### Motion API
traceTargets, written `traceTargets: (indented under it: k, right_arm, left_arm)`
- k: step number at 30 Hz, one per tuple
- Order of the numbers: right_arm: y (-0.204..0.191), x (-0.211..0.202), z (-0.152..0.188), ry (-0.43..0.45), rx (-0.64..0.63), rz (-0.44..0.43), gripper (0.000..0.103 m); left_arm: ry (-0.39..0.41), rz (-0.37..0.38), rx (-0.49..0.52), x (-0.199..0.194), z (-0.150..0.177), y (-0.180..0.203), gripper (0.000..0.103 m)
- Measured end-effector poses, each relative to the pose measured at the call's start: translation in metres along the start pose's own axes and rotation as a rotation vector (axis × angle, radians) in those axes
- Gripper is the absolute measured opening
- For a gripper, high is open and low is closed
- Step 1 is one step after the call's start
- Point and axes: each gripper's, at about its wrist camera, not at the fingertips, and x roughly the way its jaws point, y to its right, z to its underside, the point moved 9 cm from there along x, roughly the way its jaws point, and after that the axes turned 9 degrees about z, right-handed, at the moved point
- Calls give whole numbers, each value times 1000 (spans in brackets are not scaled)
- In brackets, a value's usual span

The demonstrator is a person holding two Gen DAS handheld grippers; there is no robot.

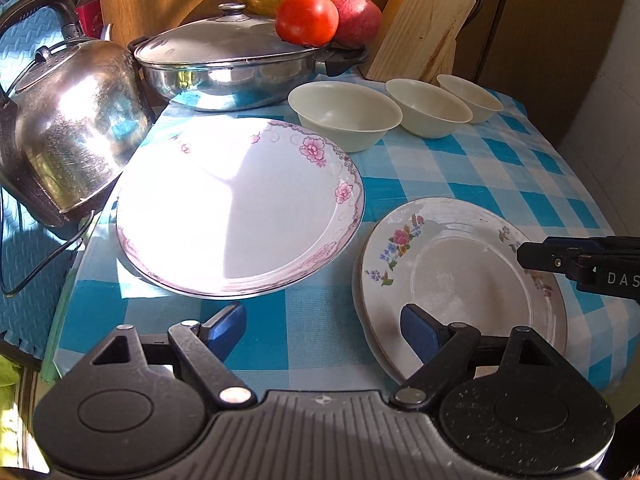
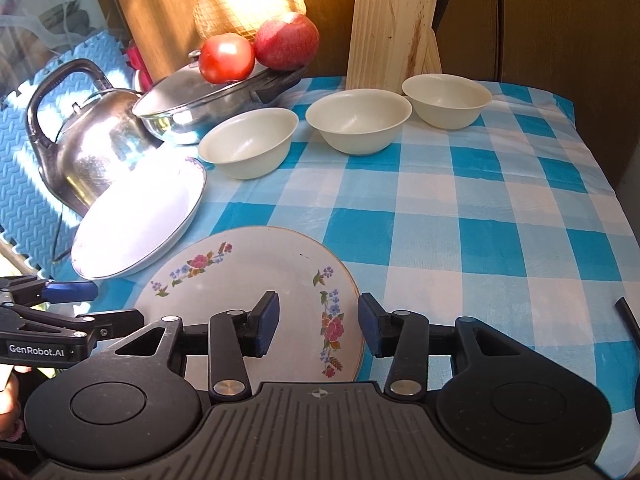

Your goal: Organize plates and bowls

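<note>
Right wrist view: right gripper, jaws spread, straddles the flowered plate rim; bare checked cloth at two o'clock. Left gripper spread, empty.

Harsh sunlight – glare perhaps overexposes the large plate – fisheye-curved edges.

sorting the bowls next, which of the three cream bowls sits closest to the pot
The leftmost cream bowl, at the row's left end, next to the lidded steel pot. The middle bowl and the far bowl by the wooden knife block lie farther right.
</note>
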Motion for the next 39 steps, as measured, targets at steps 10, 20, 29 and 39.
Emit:
traceTargets:
  k: [10, 20, 29, 39]
  right_arm:
    - [-27, 7, -21, 26, -8, -33, 53]
    - [-72, 24, -46, 43, -50, -93, 53]
    - [-100, 53, -66, 34, -70, -113, 53]
    - [-113, 87, -69, -37, -75, -131, 42]
  left_arm:
    - [44, -77, -86, -12, -4, -41, 79]
    - [87, -128, -156, -23, -12, -76, 80]
    - [79, -172, -202, -13, -31, -105, 80]
    - [42, -181, -190, 17, -51, -108, 74]
